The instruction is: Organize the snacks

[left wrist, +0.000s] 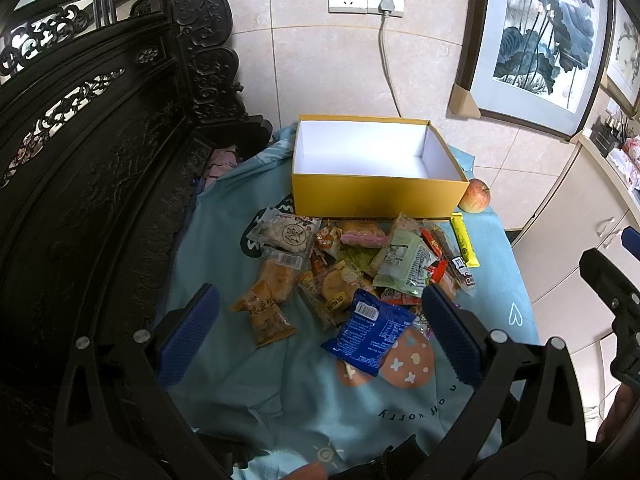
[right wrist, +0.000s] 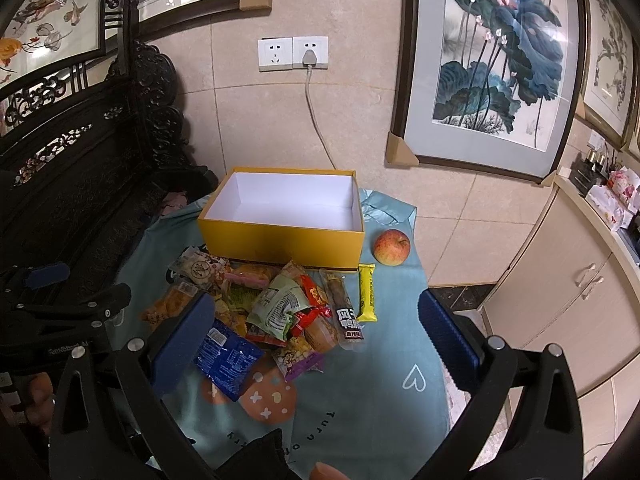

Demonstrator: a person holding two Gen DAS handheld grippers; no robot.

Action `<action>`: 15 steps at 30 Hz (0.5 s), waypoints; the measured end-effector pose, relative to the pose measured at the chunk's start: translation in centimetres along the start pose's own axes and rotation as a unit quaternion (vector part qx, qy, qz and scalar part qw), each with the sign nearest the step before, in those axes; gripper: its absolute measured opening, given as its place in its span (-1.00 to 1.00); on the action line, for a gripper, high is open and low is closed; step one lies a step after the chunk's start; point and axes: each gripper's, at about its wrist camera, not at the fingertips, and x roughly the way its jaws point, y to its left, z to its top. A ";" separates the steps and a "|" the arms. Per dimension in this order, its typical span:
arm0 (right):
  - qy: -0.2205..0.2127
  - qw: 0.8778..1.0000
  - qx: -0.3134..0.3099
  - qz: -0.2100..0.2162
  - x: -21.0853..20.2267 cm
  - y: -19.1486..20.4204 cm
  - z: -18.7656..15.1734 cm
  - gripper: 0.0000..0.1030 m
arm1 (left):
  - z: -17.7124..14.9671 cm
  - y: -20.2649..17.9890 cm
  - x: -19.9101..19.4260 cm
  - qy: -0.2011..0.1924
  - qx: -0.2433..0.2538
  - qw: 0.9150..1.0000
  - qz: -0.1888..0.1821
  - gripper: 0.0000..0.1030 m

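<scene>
Snacks (left wrist: pixel 352 276): loose heap of wrapped packets on the blue cloth (left wrist: pixel 248 380) covering the surface, just in front of the yellow box (left wrist: pixel 376 196).

Left wrist view. The box is open, white inside, nothing in it; its long wall faces the heap, so I judge it is the bin the packets go into, and sorting has not begun. My left tool (left wrist: pixel 320 332) is spread wide and holds nothing. It hangs over the near edge of the heap, and the blue packet (left wrist: pixel 368 332) lies between its fingers from this angle; whether a pad touches it I cannot tell. That packet lies apart from the tangle, so it looks the easiest first pick. A yellow bar (left wrist: pixel 466 242) lies at the heap's right edge. An apple (left wrist: pixel 475 195) sits at the box's right front corner, close to or touching the wall; I would leave it unless fruit counts as a snack.

Right wrist view. My right tool (right wrist: pixel 316 340) is also spread and empty, hanging over the near right part of the heap. A long brown stick packet (right wrist: pixel 344 312) and the yellow bar (right wrist: pixel 368 292) lie side by side, flat and separate from the pile, so both suit a pinch across the narrow width. The green packet (right wrist: pixel 280 308) rests on top of others; lifting it may drag neighbours. The box (right wrist: pixel 280 240) is directly ahead, a short carry.
</scene>
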 end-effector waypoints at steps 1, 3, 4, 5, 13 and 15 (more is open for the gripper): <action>0.001 1.000 0.001 0.000 0.0 0.0 0.0 0.97 | 0.0 0.0 0.0 0.000 0.000 1.000 0.000 0.96; 0.001 1.000 0.001 0.000 0.0 0.0 0.0 0.97 | 0.0 0.0 0.0 -0.001 0.000 1.000 0.000 0.96; 0.001 1.000 0.001 -0.001 -0.1 0.0 0.0 0.97 | 0.0 0.0 0.0 0.000 0.000 1.000 0.000 0.96; 0.000 1.000 0.001 0.000 0.0 0.0 0.0 0.97 | 0.0 0.0 0.0 0.000 0.000 1.000 0.000 0.96; 0.001 1.000 0.001 0.000 0.0 0.0 0.1 0.97 | -0.1 0.0 0.0 -0.001 0.000 1.000 0.000 0.96; 0.001 1.000 0.000 0.000 -0.1 0.0 0.1 0.97 | -0.1 0.0 0.0 0.000 0.000 1.000 0.000 0.96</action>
